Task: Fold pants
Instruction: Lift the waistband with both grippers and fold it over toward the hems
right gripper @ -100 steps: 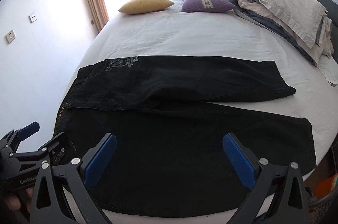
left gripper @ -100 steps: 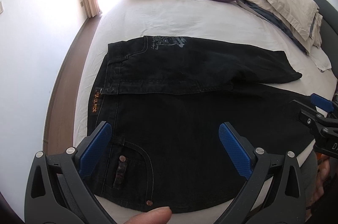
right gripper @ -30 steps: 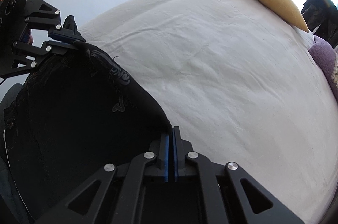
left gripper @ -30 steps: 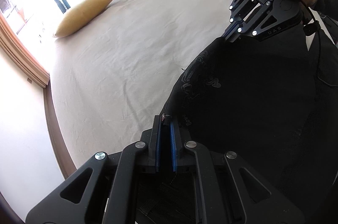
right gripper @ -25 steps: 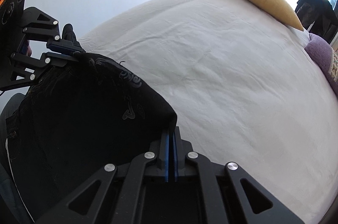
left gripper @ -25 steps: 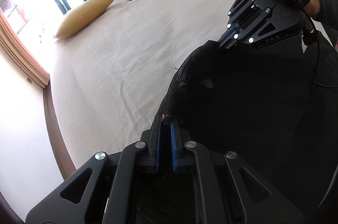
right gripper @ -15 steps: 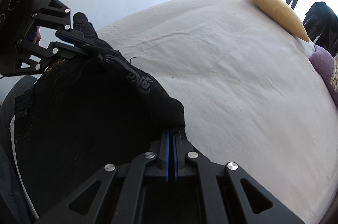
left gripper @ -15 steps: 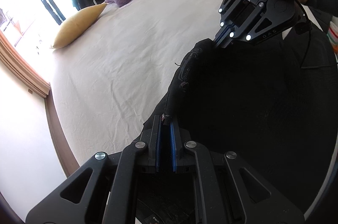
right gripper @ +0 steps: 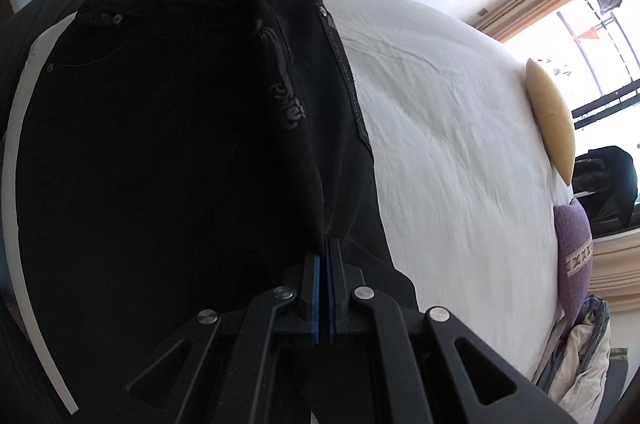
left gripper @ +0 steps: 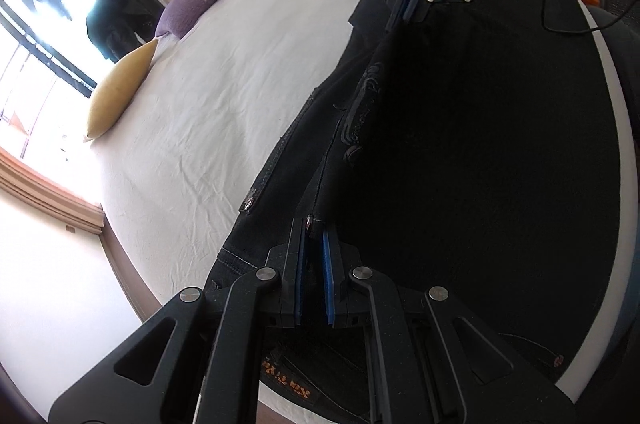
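Both my left gripper (left gripper: pixel 313 244) and right gripper (right gripper: pixel 325 256) pinch the black denim pants' (left gripper: pixel 460 144) far edge, stretched lengthwise between them, near half below.

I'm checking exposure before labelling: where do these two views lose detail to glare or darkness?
Left wrist view: the window is blown out to white, and the pants sink to near-featureless black. Right wrist view: the window glares again, the pants are crushed dark with only stitching and print visible, and the sheet stays readable. Both bend straight lines.
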A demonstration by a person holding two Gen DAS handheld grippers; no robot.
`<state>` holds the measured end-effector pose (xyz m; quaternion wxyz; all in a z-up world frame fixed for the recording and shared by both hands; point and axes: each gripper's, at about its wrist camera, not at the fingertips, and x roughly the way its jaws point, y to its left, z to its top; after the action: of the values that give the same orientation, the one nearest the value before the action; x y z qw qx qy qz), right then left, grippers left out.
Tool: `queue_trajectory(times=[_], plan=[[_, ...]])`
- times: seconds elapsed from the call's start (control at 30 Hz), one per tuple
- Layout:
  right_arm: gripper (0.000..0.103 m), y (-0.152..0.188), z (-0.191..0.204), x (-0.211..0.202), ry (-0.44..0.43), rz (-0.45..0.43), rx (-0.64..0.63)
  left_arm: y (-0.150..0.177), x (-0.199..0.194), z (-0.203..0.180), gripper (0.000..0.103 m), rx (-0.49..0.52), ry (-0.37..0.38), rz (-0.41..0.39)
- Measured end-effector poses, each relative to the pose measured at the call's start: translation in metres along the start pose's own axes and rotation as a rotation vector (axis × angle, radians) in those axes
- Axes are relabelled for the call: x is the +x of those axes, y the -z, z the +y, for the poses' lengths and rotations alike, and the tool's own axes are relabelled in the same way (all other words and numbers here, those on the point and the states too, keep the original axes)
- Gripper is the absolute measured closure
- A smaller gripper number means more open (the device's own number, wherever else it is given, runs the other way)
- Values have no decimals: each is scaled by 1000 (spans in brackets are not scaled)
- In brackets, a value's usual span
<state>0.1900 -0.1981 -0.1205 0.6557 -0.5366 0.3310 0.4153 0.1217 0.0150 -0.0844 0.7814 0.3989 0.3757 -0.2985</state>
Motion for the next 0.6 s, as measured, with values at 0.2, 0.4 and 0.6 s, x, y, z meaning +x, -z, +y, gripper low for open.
queue_trajectory(times=[0.2,0.4,0.6], plan=[[100,3,44,3,104,68,-217,8,-9,-40,97,114,-2,-1],[100,5,71,3,89,87,-288,20,-11,-71,97,187,10,10],[100,5,84,10,94,87,-338,28,-5,-82,97,236,30,28]])
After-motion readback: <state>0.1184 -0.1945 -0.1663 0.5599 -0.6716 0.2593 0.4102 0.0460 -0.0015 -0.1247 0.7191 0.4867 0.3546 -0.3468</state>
